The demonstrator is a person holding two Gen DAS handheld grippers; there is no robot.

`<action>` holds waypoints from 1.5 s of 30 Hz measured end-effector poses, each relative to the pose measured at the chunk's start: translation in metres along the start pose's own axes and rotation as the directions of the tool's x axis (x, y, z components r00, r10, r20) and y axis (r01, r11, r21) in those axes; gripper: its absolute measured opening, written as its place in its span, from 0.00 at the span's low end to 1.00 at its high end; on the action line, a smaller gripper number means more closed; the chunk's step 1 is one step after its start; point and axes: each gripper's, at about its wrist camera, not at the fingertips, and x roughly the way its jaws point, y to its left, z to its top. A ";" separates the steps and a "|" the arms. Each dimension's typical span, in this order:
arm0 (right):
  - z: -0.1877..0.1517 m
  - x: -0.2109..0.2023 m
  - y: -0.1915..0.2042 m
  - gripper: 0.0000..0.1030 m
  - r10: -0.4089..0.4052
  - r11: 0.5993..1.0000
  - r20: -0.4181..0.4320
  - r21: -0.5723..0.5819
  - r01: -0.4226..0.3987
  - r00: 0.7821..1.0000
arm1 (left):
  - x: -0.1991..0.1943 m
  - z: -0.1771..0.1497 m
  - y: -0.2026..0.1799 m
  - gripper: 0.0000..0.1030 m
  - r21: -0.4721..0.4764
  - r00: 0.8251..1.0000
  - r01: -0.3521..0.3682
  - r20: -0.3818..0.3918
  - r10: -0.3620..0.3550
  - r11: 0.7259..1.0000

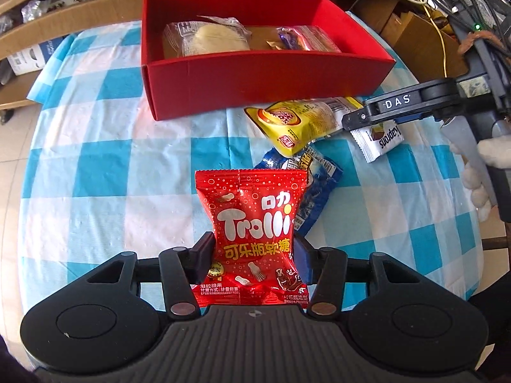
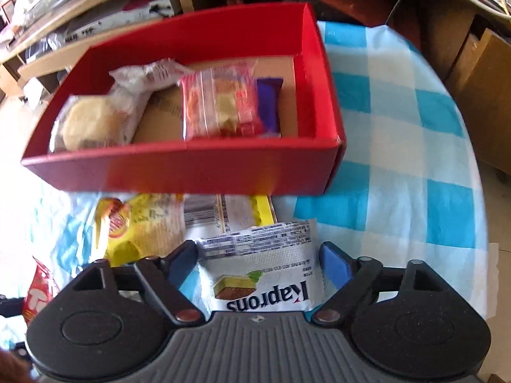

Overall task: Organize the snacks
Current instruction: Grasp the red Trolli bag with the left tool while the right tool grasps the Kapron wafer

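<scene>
Checked tablecloth (image 1: 95,146): left hand-held gripper (image 1: 255,255) clamps Trolli bag (image 1: 252,233); right hand-held gripper (image 2: 257,260) wide around Kaprons packet (image 2: 258,274).

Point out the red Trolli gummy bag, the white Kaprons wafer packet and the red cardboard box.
Red Trolli gummy bag (image 1: 255,223): left wrist view, logo.
White Kaprons wafer packet (image 2: 262,274): right wrist view, printed front.
Red cardboard box (image 1: 262,86): left wrist view, near wall.

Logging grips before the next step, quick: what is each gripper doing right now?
Left gripper: closed on the red Trolli bag.
Right gripper: open, with the white Kaprons packet between its fingers, not gripped.
</scene>
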 end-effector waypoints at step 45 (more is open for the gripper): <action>-0.081 -0.034 0.046 0.73 -0.036 0.983 -0.054 -0.179 0.026 0.998 | 0.002 -0.026 -0.006 0.58 0.045 0.990 -0.143 -0.002 0.143 0.989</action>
